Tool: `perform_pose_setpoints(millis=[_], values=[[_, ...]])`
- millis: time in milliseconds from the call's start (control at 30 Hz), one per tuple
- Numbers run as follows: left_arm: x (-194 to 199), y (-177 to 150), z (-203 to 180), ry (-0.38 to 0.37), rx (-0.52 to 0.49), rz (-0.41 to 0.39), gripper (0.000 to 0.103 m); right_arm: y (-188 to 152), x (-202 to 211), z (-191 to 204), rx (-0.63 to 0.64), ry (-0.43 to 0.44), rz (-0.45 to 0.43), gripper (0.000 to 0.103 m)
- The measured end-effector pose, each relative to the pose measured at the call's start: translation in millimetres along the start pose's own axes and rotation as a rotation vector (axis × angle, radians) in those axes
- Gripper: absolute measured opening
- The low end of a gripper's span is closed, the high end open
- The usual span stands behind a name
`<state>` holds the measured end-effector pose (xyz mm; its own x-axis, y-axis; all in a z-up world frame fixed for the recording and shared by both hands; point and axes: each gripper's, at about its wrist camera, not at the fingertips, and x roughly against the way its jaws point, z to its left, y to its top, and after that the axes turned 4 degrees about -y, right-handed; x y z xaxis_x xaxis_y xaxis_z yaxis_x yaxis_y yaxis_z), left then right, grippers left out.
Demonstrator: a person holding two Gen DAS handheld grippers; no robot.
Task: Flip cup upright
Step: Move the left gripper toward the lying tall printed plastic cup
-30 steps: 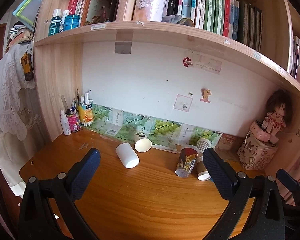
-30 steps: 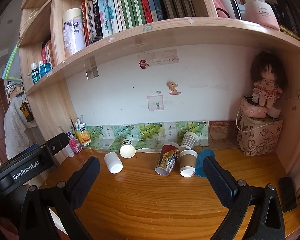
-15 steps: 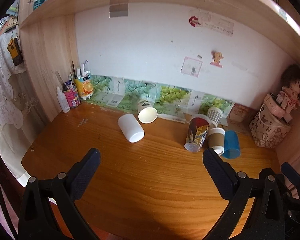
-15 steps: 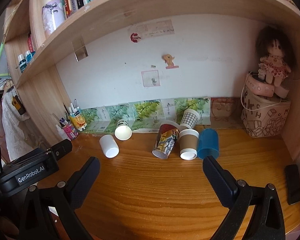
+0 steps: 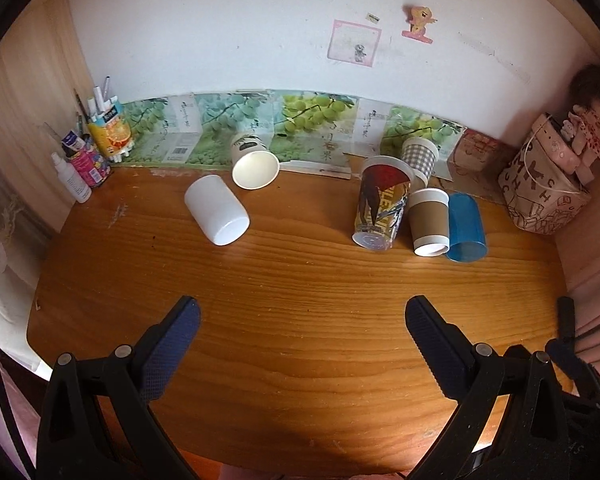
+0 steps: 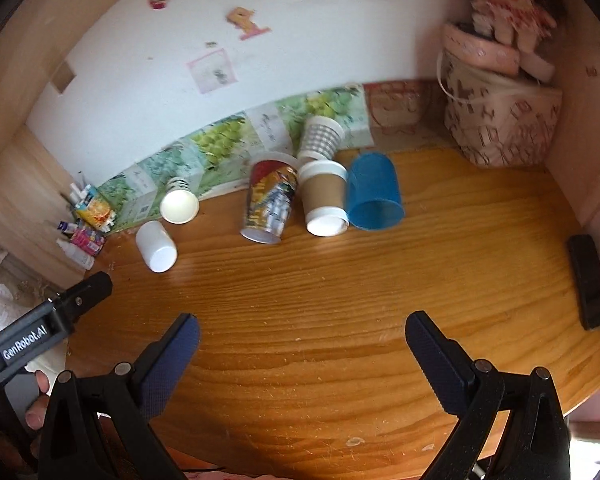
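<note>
Six cups lie toppled at mid-frame on the desk, the printed cup largest, the white cup left of centre. Likely light, thin-walled and crushable, each wants a gentle mid-wall grip. Left tool and right tool hover released, empty.

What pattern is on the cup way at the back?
Grey-and-white checks on the checked cup, clearest in the left wrist view.
</note>
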<state>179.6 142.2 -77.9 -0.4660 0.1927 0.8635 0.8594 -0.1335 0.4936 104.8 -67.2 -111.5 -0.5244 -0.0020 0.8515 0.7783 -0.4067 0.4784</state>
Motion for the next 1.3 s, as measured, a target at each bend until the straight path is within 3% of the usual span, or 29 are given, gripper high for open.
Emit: perform_pose_setpoints(millis=[300, 533, 800, 1133, 1300], values=[[-49, 43, -28, -0.078, -0.048, 0.048, 0.102, 1, -24, -29, -0.125, -0.046, 0.072, 0.103], [-92, 69, -49, -0.155, -0.031, 0.123, 0.102, 5, -35, -39, -0.164, -0.061, 0.064, 0.103], [-138, 87, -68, -0.151, -0.065, 0.180, 0.102, 6, -43, -44, -0.213, -0.096, 0.068, 0.103], [-183, 98, -72, -0.144, -0.094, 0.194, 0.102, -1, -50, -40, -0.230, -0.148, 0.076, 0.103], [-205, 101, -72, -0.148, -0.082, 0.238, 0.100, -5, -51, -35, -0.225, -0.172, 0.085, 0.103]])
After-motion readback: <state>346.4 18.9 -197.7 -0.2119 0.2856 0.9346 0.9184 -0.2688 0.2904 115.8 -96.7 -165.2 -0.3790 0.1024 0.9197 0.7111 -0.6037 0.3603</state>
